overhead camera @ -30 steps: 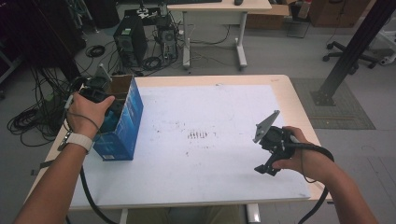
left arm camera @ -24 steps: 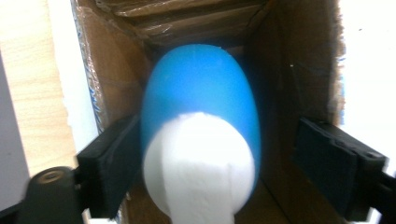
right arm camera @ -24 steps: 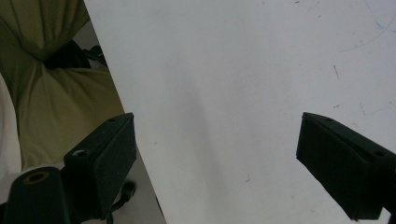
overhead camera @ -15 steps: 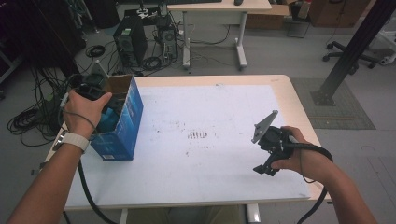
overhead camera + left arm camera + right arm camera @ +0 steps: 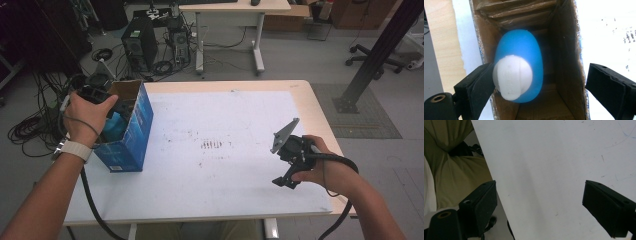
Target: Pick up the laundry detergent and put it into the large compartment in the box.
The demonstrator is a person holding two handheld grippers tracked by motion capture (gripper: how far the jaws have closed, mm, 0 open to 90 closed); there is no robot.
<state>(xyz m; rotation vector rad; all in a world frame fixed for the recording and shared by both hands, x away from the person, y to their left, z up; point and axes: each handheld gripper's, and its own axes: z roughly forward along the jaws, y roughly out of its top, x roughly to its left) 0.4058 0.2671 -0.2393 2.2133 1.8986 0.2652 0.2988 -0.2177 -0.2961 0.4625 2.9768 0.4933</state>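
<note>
The left gripper (image 5: 537,85), jaws just spread apart, hangs over a blue egg-shaped thing (image 5: 524,47) with a white cap inside the cardboard box (image 5: 566,50).

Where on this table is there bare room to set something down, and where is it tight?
Free: the white mat between the blue box and the right gripper, and its far stretch up to the table edge. Tight: the box's inside, where a blue and white bottle lies, with the left gripper open around it at the mouth.
</note>
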